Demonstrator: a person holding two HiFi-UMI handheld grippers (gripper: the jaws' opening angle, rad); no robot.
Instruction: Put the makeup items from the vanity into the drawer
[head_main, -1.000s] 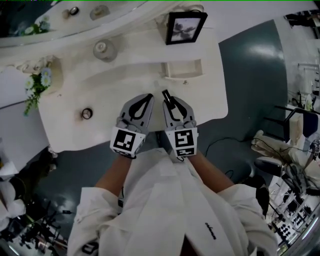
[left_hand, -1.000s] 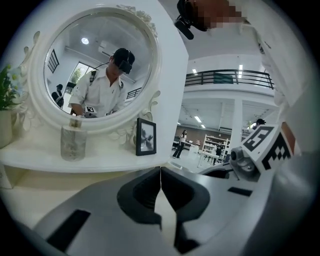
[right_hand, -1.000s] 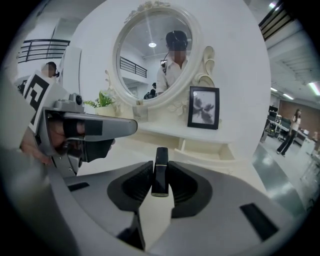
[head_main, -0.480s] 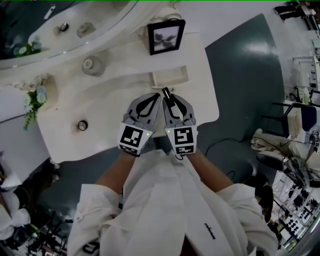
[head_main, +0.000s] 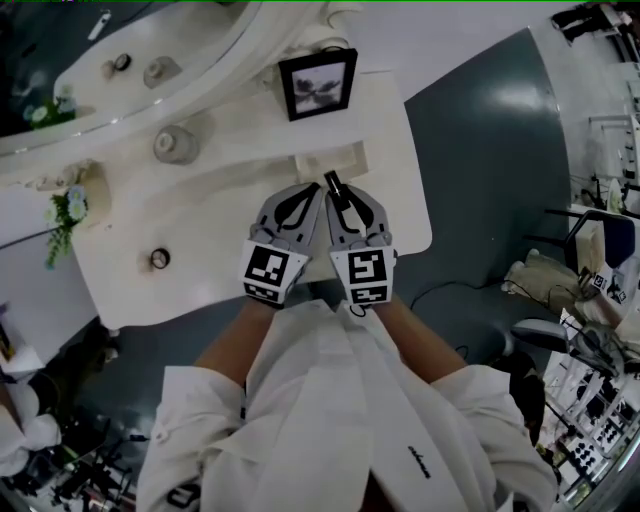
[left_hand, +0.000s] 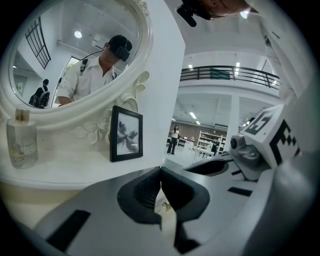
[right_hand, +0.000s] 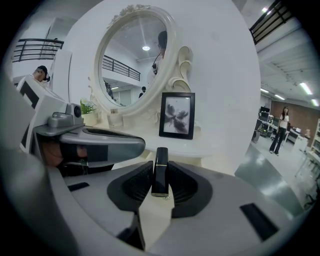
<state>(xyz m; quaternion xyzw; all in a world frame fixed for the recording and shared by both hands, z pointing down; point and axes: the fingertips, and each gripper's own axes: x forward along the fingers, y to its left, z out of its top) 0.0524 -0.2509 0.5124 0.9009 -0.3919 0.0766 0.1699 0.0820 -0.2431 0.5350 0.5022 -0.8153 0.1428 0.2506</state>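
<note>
- Carrying was the step in hand. Head view: the right gripper (head_main: 338, 198) held a lipstick (head_main: 332, 183) just short of the open drawer (head_main: 330, 160) on the vanity (head_main: 200, 230). A second earlier the drawer lay farther off.
- Left gripper view: the left gripper (left_hand: 160, 176) had its fingers together, empty.
- Right gripper view: the fingers clamped the lipstick upright. The next move called for reaching over the drawer, then releasing.
</note>
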